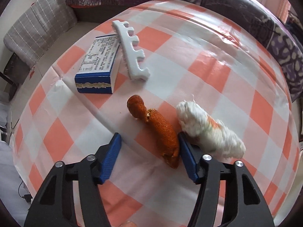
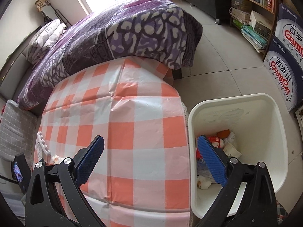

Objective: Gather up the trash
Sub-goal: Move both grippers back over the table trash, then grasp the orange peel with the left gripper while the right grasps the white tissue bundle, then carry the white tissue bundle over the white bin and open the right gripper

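Observation:
A curled orange peel lies on the checked tablecloth between the blue fingers of my left gripper. It rests against the right pad, with a clear gap to the left pad, so the gripper is open. A crumpled white tissue lies just outside the right finger. Farther off are a blue carton and a white notched foam strip. My right gripper is open and empty, over the table's edge beside a white bin that holds several scraps.
A purple patterned blanket covers the bed behind the table. A grey checked cushion sits at the left. Bookshelves and printed cartons stand past the bin on the tiled floor.

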`<action>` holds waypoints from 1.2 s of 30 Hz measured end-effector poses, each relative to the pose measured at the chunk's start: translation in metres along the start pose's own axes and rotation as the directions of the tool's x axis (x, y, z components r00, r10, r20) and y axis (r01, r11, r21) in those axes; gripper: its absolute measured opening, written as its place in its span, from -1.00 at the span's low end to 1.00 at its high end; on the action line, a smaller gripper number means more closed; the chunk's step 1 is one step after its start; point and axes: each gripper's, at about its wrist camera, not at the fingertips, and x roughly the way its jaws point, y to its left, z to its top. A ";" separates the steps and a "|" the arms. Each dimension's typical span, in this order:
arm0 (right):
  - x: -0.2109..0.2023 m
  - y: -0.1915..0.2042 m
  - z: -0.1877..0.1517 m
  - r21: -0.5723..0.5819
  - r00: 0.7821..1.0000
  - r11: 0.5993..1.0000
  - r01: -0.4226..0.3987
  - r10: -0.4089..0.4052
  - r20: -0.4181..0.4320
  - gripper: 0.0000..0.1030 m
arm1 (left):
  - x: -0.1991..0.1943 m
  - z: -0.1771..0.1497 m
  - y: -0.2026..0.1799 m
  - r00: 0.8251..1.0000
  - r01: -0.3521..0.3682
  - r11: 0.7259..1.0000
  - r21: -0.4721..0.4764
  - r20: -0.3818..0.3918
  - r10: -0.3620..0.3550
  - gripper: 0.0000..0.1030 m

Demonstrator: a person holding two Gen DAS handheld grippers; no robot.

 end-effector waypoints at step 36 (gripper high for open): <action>0.061 0.226 -0.092 -0.635 0.971 0.737 -0.231 0.212 -0.107 -0.18 | -0.063 0.008 0.139 0.990 0.102 0.945 -0.311 0.129 -0.064 -0.61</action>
